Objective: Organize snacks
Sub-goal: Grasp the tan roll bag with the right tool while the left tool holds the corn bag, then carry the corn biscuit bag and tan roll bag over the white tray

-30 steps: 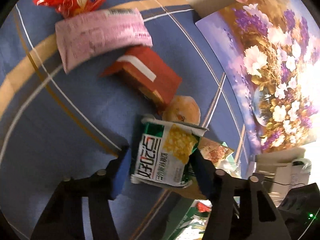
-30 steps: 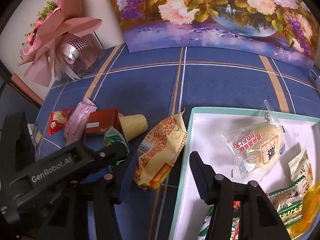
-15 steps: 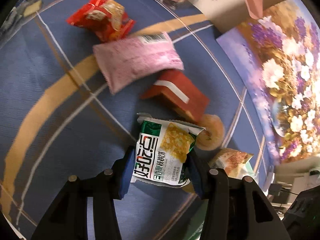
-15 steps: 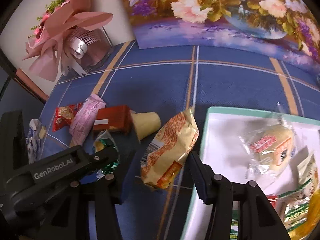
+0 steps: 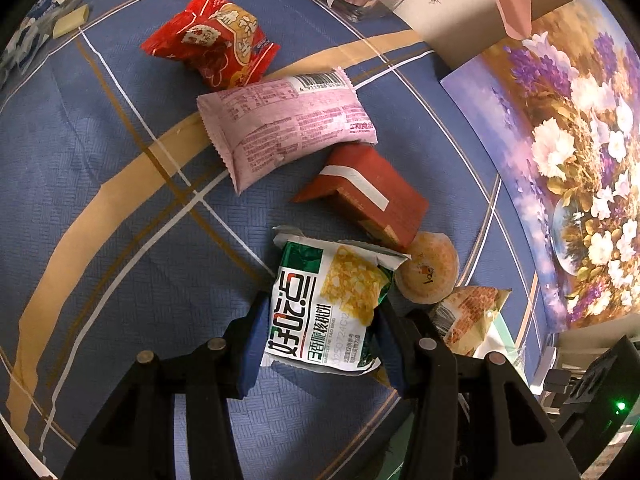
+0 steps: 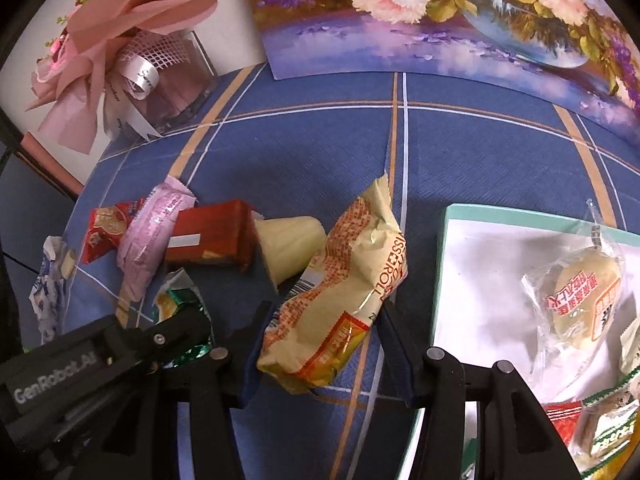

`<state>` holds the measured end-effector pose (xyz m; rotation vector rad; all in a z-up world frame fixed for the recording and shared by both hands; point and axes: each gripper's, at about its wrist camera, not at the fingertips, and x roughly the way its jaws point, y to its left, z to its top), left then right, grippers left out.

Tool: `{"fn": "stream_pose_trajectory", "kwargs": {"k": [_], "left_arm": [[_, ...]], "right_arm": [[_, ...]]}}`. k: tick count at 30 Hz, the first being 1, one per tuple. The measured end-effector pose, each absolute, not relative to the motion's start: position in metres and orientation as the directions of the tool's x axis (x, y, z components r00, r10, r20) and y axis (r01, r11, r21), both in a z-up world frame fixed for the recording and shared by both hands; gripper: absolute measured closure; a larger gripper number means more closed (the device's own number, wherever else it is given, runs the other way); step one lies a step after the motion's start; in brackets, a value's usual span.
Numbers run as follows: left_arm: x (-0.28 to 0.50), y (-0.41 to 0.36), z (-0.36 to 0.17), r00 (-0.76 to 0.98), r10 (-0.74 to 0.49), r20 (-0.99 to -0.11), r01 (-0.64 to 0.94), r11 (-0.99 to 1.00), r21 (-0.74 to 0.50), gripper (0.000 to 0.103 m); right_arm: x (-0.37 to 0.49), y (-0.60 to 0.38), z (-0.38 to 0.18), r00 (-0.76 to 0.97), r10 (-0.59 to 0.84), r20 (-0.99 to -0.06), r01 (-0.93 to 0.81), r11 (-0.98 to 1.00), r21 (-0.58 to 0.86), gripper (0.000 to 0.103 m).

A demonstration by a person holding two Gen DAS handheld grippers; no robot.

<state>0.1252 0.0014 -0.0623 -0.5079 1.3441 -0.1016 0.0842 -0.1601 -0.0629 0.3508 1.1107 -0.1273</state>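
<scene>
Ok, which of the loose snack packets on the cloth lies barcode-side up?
The pink packet, between the red crinkled bag and the dark red box. Its barcode and printed back face up; the others show their fronts.

Dim, warm indoor light; the flower painting (image 5: 592, 184) glares white at the right edge, perhaps from a lamp. Fisheye bending and black vignette ring both views.

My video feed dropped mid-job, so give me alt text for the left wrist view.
The left gripper is shut on a green and white snack packet over a blue plaid tablecloth. Beyond it lie a red box, a pink packet, a red packet and a round pastry.
</scene>
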Motion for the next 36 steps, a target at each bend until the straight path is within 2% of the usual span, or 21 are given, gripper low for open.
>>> {"fn": "stream_pose_trajectory", "kwargs": {"k": [4, 10, 22, 29, 36], "left_arm": [[0.125, 0.002, -0.063, 0.239, -0.353, -0.905, -0.215, 0.889, -0.404, 0.051], [0.121, 0.004, -0.059, 0.239, -0.334, -0.912, -0.227, 0.894, -0.386, 0.051], [0.111, 0.000, -0.039, 0.261, -0.300, -0.918, -0.219, 0.907, -0.359, 0.051], [0.101, -0.017, -0.004, 0.323, -0.310, -0.894, -0.152, 0.916, -0.372, 0.051], [0.084, -0.060, 0.023, 0.345, -0.337, -0.876, -0.018, 0.931, -0.365, 0.051]], "right_arm": [[0.085, -0.160, -0.063, 0.448, 0.071, -0.891, 0.274, 0.938, 0.212, 0.048], [0.083, -0.166, -0.062, 0.458, 0.079, -0.886, 0.292, 0.927, 0.234, 0.055], [0.072, -0.172, -0.044, 0.468, 0.075, -0.881, 0.302, 0.923, 0.239, 0.061], [0.053, -0.194, -0.006, 0.530, 0.088, -0.843, 0.322, 0.899, 0.296, 0.061], [0.029, -0.225, 0.024, 0.572, 0.059, -0.818, 0.355, 0.882, 0.311, 0.061]]}}
